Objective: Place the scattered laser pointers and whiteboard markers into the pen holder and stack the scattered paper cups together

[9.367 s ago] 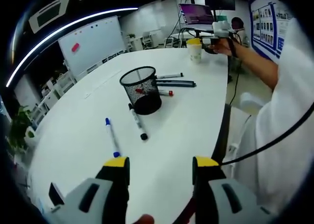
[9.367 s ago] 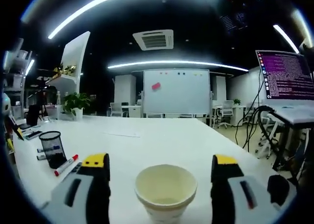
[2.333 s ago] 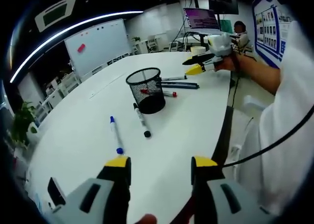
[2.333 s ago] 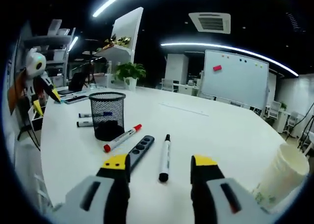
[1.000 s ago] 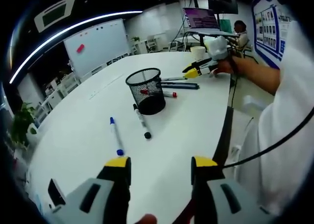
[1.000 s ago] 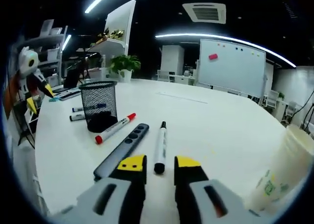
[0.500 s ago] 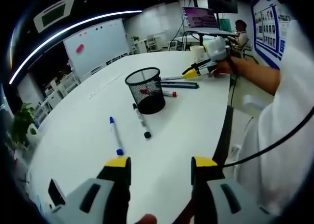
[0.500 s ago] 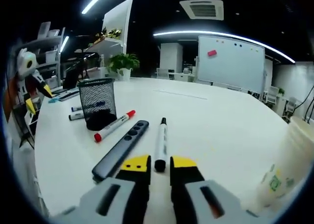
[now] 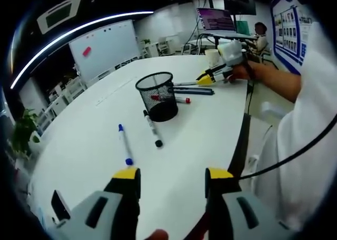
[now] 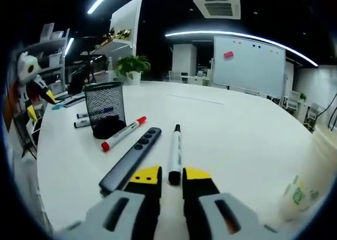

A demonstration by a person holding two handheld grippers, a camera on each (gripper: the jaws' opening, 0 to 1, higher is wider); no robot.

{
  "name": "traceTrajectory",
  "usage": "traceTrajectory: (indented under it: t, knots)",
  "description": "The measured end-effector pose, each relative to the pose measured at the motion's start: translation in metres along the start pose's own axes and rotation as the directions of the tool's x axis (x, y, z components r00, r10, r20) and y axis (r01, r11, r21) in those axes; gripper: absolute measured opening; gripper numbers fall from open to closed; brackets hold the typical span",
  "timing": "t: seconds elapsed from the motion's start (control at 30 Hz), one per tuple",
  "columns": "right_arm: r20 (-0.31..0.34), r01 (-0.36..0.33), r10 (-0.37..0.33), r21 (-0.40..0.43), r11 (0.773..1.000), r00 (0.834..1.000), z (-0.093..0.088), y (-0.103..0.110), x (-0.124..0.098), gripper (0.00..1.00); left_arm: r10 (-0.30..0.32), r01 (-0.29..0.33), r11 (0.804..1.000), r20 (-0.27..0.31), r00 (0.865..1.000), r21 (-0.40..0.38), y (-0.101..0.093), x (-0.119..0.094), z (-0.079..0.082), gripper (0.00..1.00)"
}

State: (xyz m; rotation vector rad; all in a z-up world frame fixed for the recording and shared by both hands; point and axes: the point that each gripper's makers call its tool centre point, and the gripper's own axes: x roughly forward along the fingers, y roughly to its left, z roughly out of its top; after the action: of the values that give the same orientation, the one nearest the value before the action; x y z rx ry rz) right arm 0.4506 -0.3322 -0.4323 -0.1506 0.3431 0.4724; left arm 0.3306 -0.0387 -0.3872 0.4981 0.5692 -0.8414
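Right tongs (image 10: 171, 176) narrowed around the near end of a black marker (image 10: 174, 152) on the white surface (image 10: 237, 140).
Spread wide two seconds earlier, they now bracket its cap; whether they pinch it cannot be told. Left tongs (image 9: 171, 178) remain spread. The mesh pen holder (image 10: 107, 116) stands well apart, so lifting comes next.

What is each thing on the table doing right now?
Right hand-held gripper: jaws close around the black-capped marker's end.
Black-capped marker: lying flat.
Laser pointer: lying flat.
Red-capped marker: lying flat.
Pen holder: upright.
Paper cups: stacked upright.
Left hand-held gripper: open, empty.
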Motion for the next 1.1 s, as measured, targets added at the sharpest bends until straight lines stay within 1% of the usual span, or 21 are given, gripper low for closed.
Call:
traceTrajectory:
  t: [0.23, 0.4, 0.6, 1.1]
  knots:
    - [-0.010, 0.001, -0.001, 0.005, 1.000, 1.000, -0.0013, 0.0004, 0.0015, 0.17, 0.002, -0.002, 1.000, 0.003, 1.000, -0.002, -0.0001, 0.0001, 0.0009, 0.50]
    - [-0.021, 0.011, -0.010, 0.008, 1.000, 1.000, -0.0068, -0.0041, 0.0030, 0.16, -0.001, 0.001, 1.000, 0.003, 1.000, -0.003, -0.0001, -0.0002, -0.0007, 0.50]
    - [-0.022, 0.018, -0.017, 0.021, 1.000, 1.000, -0.0068, -0.0076, 0.0027, 0.17, -0.001, 0.001, 1.000, 0.002, 1.000, -0.005, 0.0002, 0.0000, -0.0008, 0.50]
    - [-0.023, 0.025, -0.025, 0.002, 1.000, 0.999, -0.0069, -0.0081, 0.0047, 0.14, -0.002, 0.002, 1.000, 0.003, 1.000, -0.006, 0.0001, -0.0008, -0.0019, 0.50]
